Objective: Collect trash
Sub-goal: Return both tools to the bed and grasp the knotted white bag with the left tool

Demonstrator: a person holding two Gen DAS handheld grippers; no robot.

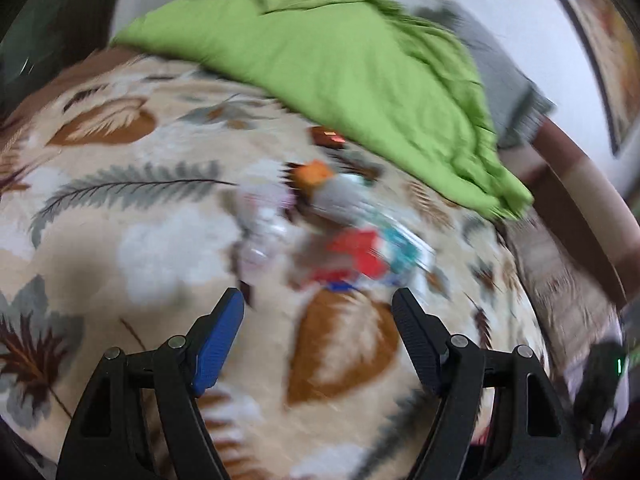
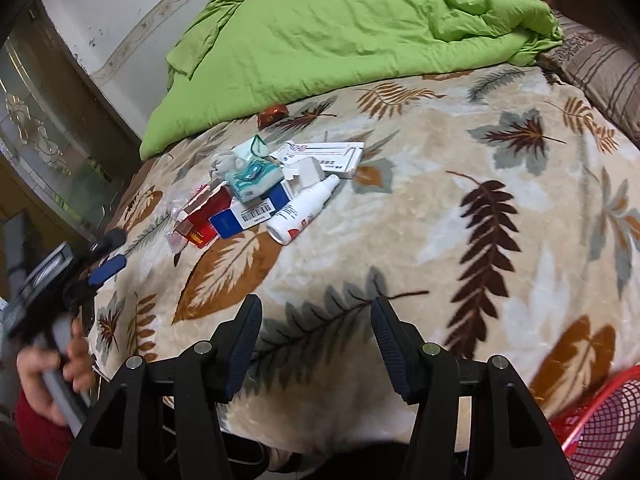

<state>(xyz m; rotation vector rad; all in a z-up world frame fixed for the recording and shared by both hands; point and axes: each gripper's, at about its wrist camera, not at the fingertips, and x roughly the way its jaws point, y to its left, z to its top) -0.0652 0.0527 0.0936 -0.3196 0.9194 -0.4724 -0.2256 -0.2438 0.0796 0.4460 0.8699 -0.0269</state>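
Right wrist view: my right gripper (image 2: 316, 344) hung over the leaf-patterned blanket (image 2: 460, 240), its fingers apart with only blanket between them. The right figure rose overall, yet the jaws looked steady at a moderate gap. The trash pile (image 2: 276, 188) lay toward 12 o'clock from those fingers, well apart from them. In it I could tell a white spray bottle (image 2: 302, 210) lying on its side at the pile's 5 o'clock edge, a blue-and-white box (image 2: 248, 212) with a barcode, a red packet (image 2: 202, 220) at 8 o'clock, a teal tissue pack (image 2: 252, 178) on top, and a flat white carton (image 2: 332, 156) at 2 o'clock. A small red wrapper (image 2: 273, 114) sat apart at the pile's 12 o'clock, just beside the edge of the green quilt (image 2: 340, 36). A red mesh basket (image 2: 600, 420) showed at 4 o'clock of the frame. At 8 o'clock my left hand (image 2: 52, 376) held the left gripper (image 2: 106, 252).

Left wrist view, blurred by motion: the left gripper (image 1: 318, 308) had its fingers wide apart, nothing between them but blanket (image 1: 120, 240). The trash pile (image 1: 328, 220) lay at 12 o'clock just beyond the fingertips; single items could not be told apart there. The green quilt (image 1: 340, 60) filled the top.
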